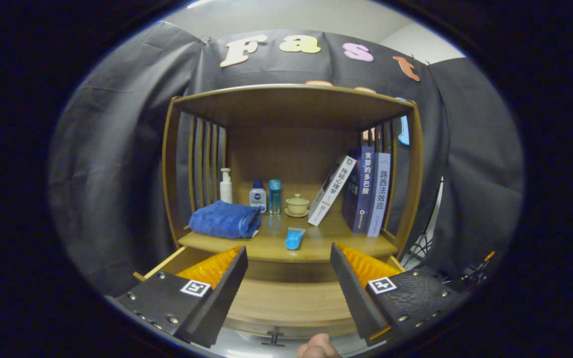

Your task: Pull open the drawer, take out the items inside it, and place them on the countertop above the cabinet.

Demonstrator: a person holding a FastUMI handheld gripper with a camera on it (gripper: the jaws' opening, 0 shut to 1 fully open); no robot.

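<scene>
- Black cloth hangs behind a wooden cabinet (291,164) with slatted sides; its countertop (276,246) carries every loose item on view.
- Gripper (287,271): fingers spread wide apart, holding nothing, poised over the pulled-out drawer (286,298).
- Drawer: open toward the camera, directly between and below the fingers. The floor that shows between the fingers looks bare; the corners under the fingers are hidden, so whether anything is left inside cannot be told.
- Drawer handle (272,340): small dark pull at 6 o'clock from the fingers, with a fingertip (319,347) just beside it.
- Step in hand, as a judgement: check the hidden drawer corners before finishing. If something remains, come down on it squarely, close on its middle, lift clear of the drawer front, and set it on the bare wood.
- Blue tube (294,238): lying on the countertop at 12 o'clock, just beyond the fingers.
- Blue towel (225,220): folded, at 11 o'clock.
- Behind it, in a row: white pump bottle (226,186), small white bottle (258,196), clear blue bottle (275,196), lidded cup on a saucer (297,205).
- Books (363,191): at 1 o'clock, two upright, one leaning on them.
</scene>
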